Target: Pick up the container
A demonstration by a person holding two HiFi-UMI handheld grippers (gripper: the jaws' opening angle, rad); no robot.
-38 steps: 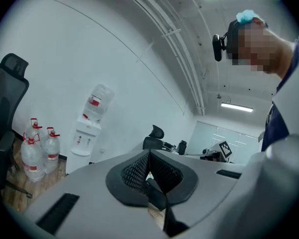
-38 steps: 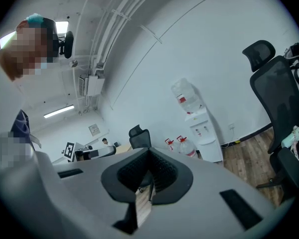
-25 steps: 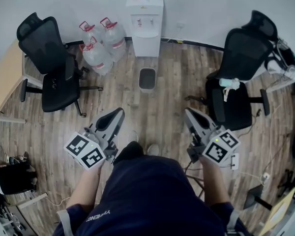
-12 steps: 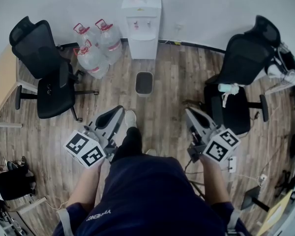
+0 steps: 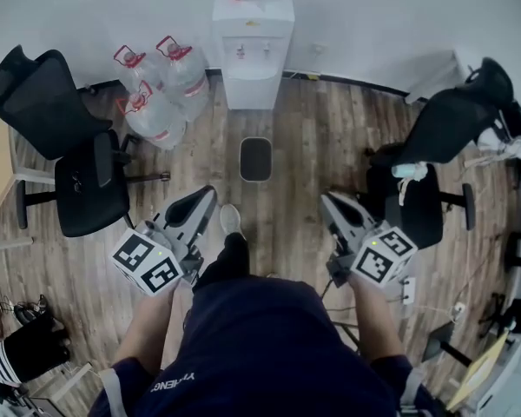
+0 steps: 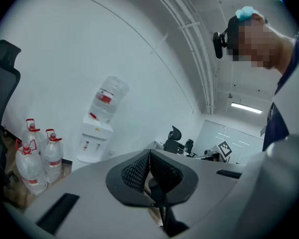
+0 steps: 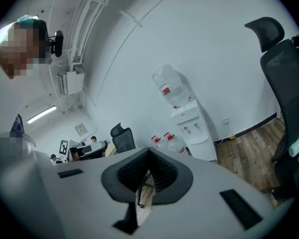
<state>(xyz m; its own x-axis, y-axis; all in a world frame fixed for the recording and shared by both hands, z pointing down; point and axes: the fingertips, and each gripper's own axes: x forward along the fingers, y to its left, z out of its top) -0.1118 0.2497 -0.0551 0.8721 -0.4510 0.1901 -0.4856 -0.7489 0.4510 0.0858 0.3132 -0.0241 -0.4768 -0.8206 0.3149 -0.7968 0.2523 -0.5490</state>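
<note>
left gripper (image 5: 201, 201) and right gripper (image 5: 332, 204) fingers pressed together, empty, ribbed black pads, rounded-rectangular dark container (image 5: 255, 159) on wood-plank floor (image 5: 317, 146) before boxy white water dispenser (image 5: 250, 50)

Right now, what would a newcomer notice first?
The left gripper and right gripper, both shut and empty, point forward over the wood floor. Ahead stands a small dark bin, with a white water dispenser against the wall behind it.

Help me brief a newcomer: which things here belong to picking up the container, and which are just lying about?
For the job:
container on the floor
left tool, shut, empty
right tool, shut, empty

Lying about:
water dispenser
water bottles
chair at left
chair at right
</note>
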